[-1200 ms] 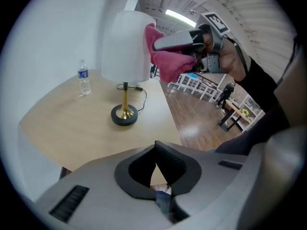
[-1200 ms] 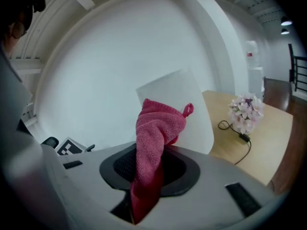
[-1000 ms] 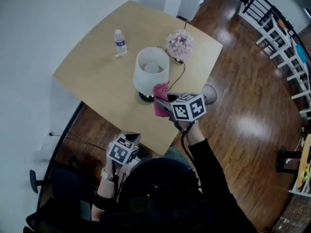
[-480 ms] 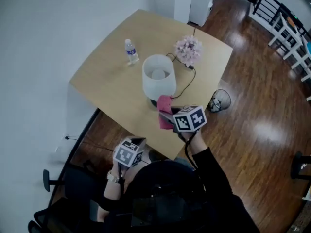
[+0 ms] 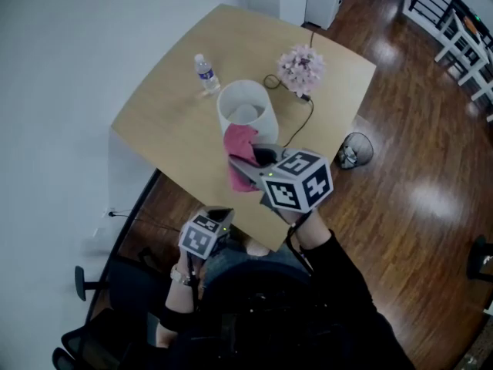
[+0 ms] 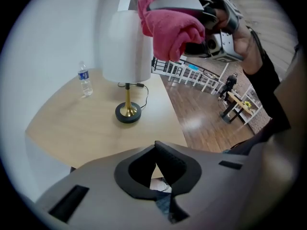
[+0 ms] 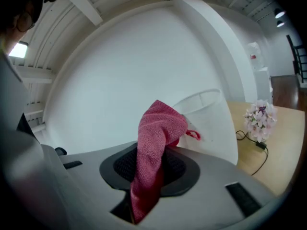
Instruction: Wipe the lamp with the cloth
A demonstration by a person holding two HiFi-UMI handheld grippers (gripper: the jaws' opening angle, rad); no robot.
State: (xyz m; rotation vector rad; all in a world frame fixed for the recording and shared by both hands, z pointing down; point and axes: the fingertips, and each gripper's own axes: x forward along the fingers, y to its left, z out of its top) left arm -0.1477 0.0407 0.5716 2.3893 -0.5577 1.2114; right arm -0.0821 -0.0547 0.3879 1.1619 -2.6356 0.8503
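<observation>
Here the wiping step looks about to begin. The right hand-held gripper (image 7: 151, 164) pinches a pink cloth (image 7: 158, 133) between its narrowed jaws, the fabric standing up in a folded peak above them and hanging below. It holds the cloth at the near upper edge of the lamp (image 5: 245, 108), which stands on the tabletop (image 5: 169, 129). Whether fabric and shade (image 6: 127, 47) already touch cannot be told. The left hand-held gripper (image 6: 156, 166) is closed on nothing, low by the table's near edge, well apart from the lamp.

The next move probably calls for pressing the cloth lightly on the shade and sweeping around its curve. The tall lamp on its small base (image 6: 128, 114) could tip, so a soft touch seems wise.

The cloth is a nubby, towel-like weave. The shade is a smooth white drum, open at the top, on a slim brass-coloured stem (image 6: 127, 97) and a dark round foot. The tabletop is pale matte wood.
</observation>
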